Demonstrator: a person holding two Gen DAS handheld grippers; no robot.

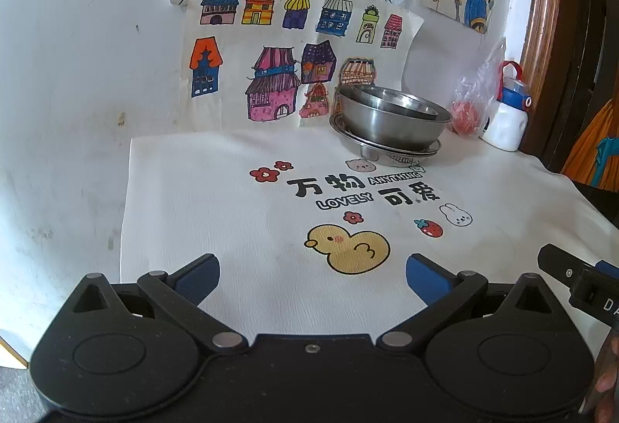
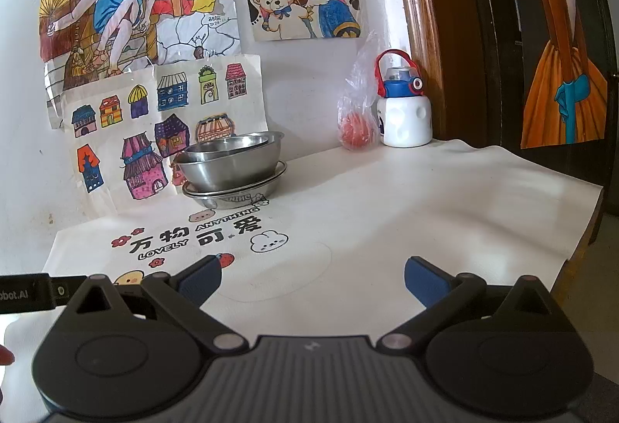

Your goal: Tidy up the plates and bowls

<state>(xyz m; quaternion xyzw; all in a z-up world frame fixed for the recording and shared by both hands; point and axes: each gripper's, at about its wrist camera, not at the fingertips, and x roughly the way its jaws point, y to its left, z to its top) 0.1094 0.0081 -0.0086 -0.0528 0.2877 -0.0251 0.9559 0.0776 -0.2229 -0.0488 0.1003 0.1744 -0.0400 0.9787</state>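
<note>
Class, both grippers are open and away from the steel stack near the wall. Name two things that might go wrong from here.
1. The nested bowls sit on stacked plates; lifting one may drag or topple the others.
2. The water bottle and plastic bag stand just beside the stack; a wide approach might knock them.

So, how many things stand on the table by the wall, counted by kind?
Steel bowls: 2, nested
Steel plates: 2, stacked under the bowls
Water bottle: 1
Plastic bag with something red inside: 1
Total: 6
</note>
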